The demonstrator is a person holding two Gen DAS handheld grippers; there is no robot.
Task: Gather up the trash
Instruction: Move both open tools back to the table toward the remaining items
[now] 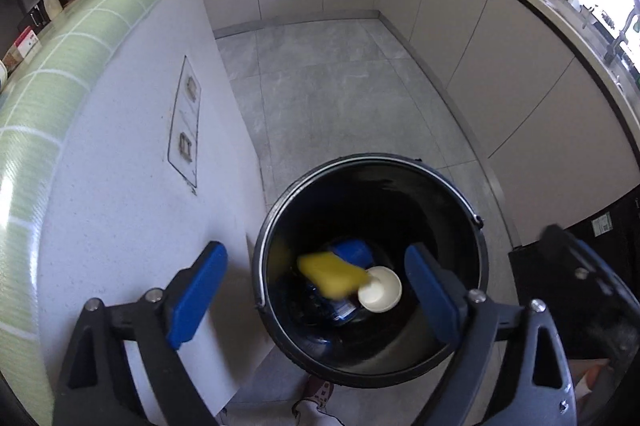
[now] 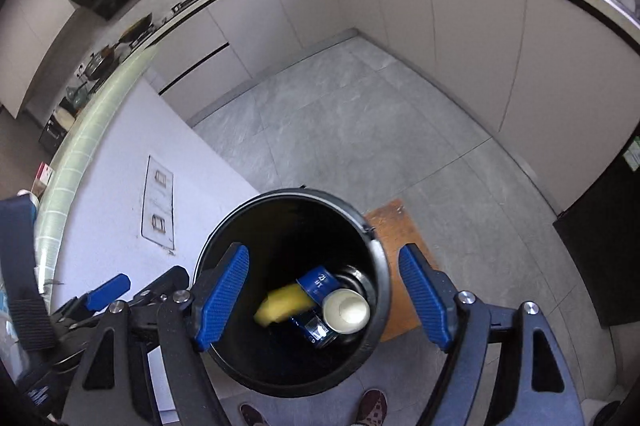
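Note:
A black trash bucket (image 1: 476,266) stands on the grey floor beside the white counter. Inside it are a blurred yellow sponge-like piece (image 1: 332,272), a blue can (image 1: 352,252) and a white paper cup (image 1: 379,289). My left gripper (image 1: 316,296) is open and empty above the bucket. In the right wrist view the same bucket (image 2: 380,290) holds the yellow piece (image 2: 282,304), the blue can (image 2: 318,284) and the cup (image 2: 347,311). My right gripper (image 2: 326,300) is open and empty above the bucket's mouth.
The white counter side (image 1: 132,162) with a green tiled top (image 1: 60,66) rises at the left. A brown mat (image 2: 396,238) lies right of the bucket. Grey cabinets (image 1: 500,66) line the back and right. A black appliance (image 2: 604,250) stands at the right. Shoes (image 2: 370,408) show below.

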